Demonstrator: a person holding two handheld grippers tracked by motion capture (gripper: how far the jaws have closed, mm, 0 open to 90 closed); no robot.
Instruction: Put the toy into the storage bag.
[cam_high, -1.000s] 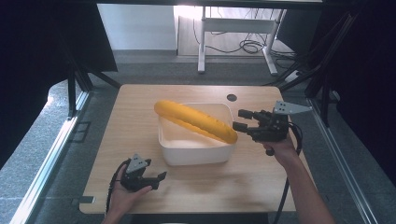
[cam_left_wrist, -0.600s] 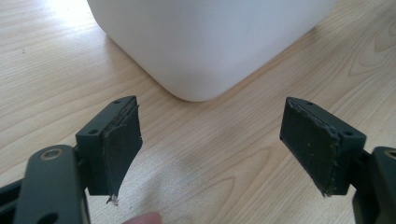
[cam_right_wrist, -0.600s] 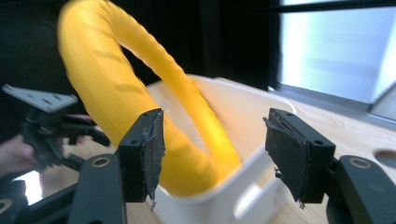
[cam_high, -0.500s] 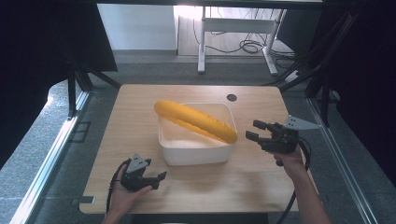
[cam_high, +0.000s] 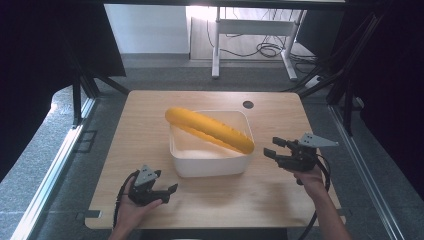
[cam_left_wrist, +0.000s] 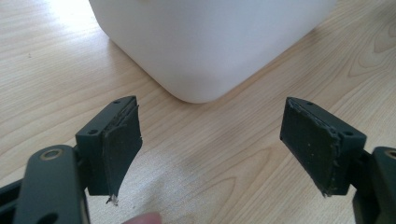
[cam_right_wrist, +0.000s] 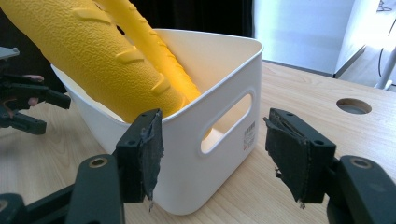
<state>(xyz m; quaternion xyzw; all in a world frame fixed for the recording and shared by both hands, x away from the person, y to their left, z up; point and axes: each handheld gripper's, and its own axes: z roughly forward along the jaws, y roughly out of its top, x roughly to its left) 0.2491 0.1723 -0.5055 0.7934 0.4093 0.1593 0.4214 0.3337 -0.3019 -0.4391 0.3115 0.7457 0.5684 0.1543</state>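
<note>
**Right gripper drops back from the bin while the baguette stays put**

Now the right gripper sits lower and farther out from the white bin than it did a second ago, when it hovered up at the bin's right rim, close to the end of the yellow baguette. It is just beside the bin's right wall, not touching it, with its jaws pointing at that wall. In the right gripper view its jaws stand apart with nothing between the pads; the bin's corner and handle slot lie just beyond them.

The baguette has not shifted. It lies slanted across the bin, its far end poking out over the bin's back-left rim and its near end resting at the bin's right rim.

The left gripper is where it was before, resting on the wooden table off the bin's front-left corner. Its jaws are spread wide and empty, aimed at that rounded corner, as the left gripper view shows. The bin itself has kept its place.
</note>
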